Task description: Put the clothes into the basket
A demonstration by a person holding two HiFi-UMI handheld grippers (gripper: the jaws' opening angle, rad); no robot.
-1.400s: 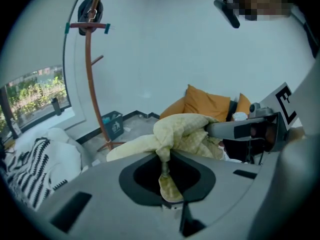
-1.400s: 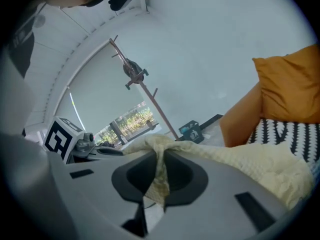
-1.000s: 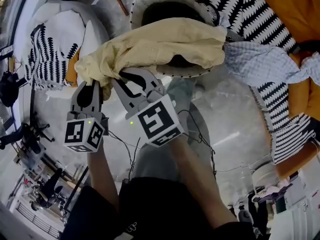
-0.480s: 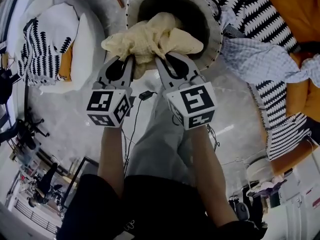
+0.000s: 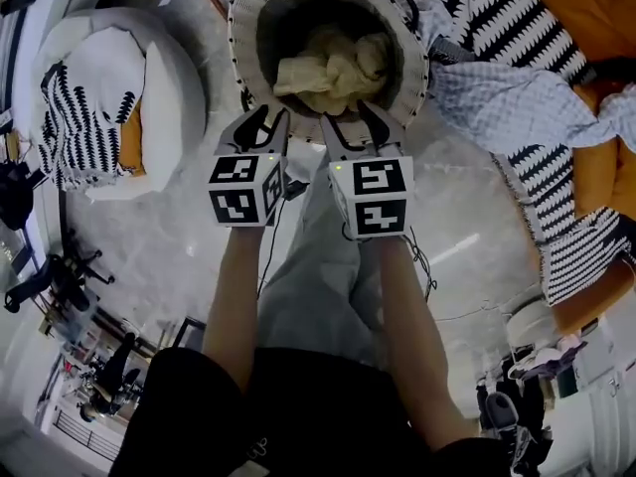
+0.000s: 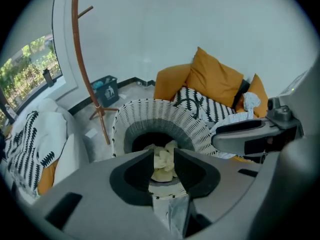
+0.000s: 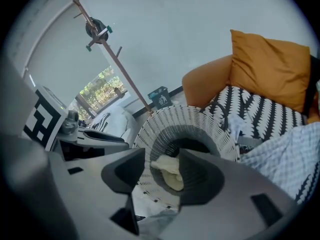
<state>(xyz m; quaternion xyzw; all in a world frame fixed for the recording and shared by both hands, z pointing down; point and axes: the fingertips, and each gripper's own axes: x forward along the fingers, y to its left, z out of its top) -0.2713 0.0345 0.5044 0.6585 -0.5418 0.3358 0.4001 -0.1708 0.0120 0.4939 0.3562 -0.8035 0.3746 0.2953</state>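
Observation:
The pale yellow cloth (image 5: 333, 68) lies crumpled inside the round white woven basket (image 5: 241, 63). Both grippers hang side by side just above the basket's near rim, pointing down into it. The jaws of my left gripper (image 5: 263, 122) have just been opening and stand apart with nothing between them. In the left gripper view the cloth (image 6: 159, 170) shows below the left gripper (image 6: 163, 153), inside the basket (image 6: 150, 115). My right gripper (image 5: 355, 119) has also just been opening, wider, and is empty. In its own view the right gripper (image 7: 162, 154) frames the cloth (image 7: 169, 174).
A blue-white checked cloth (image 5: 517, 107) and a black-and-white patterned throw (image 5: 467, 18) lie on the orange sofa (image 5: 586, 18) at right. A white beanbag (image 5: 169, 78) with a patterned cloth sits at left. A wooden coat stand (image 6: 82, 59) rises behind the basket. The person's legs and cables are below.
Both grippers carried the yellow cloth forward and down to the basket. They have let it go, and it has dropped inside. Both pairs of jaws now stand apart.

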